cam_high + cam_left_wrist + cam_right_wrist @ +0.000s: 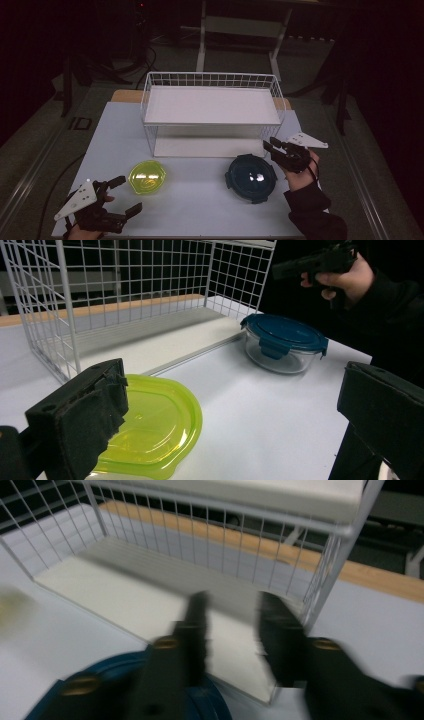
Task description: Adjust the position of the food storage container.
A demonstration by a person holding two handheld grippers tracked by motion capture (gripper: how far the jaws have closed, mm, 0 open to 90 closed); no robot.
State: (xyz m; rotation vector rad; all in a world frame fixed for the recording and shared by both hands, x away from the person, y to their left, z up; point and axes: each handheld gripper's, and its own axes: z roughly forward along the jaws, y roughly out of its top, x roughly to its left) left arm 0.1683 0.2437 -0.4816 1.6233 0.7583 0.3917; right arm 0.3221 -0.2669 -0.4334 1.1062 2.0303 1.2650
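Standing toward the far edge of the counter (200, 200), the white wire rack (212, 112) is the biggest thing here, with a flat white shelf on top and a second white board at its base; both levels look bare. Nearer the person sit two containers, well apart from each other: a glass container with a dark blue clip lid (250, 177) toward the right, just in front of the rack's right front corner, and a yellow-green bowl-like container (147, 177) toward the left. The right claw (274, 145) hovers just above and beside the far right rim of the blue-lidded container, pointing toward the rack; its jaws stand a modest gap apart with nothing between them, and in the blurred right gripper view the blue lid lies beneath them rather than in their grip. The left claw (124, 194) rests near the counter's near left corner, its jaws spread wide, just beside the yellow-green container but apart from it. Judging from how things lie, the work seems to be moving the containers onto the rack, and it is barely begun: neither container is lifted or gripped, and both shelves await them. What remains, as I read it, is for the right claw to settle on the blue-lidded container, carry it to a shelf, and then the same for the yellow-green one.
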